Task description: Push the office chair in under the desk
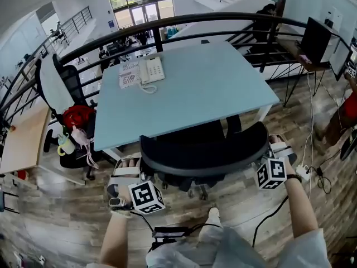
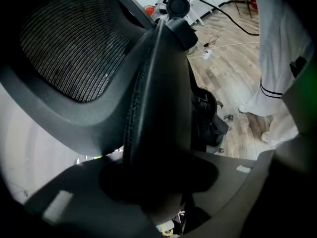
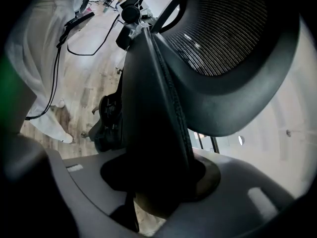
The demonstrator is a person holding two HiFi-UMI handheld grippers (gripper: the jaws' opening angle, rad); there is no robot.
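Left gripper clamped on the left side rim of the office chair backrest; in the left gripper view the dark rim fills the gap between the jaws, which stand wide around it. Right gripper same on the right side rim, jaws wide, pads against the rim, mesh panel just beside. Chair sits at the near edge of the desk, between its two near legs, seat partly under the top, backrest just outside the near edge and overlapping it in the head view. Wheels on wood floor on the near side of the desk, with open floor around them. Left of the desk: a second chair with a red bag on it, close to the desk's left edge. Right of the desk: cables and a power strip on the floor, apart from the chair. On the desk's far left corner: phone and paper. Beyond the desk's far edge: curved black railing.
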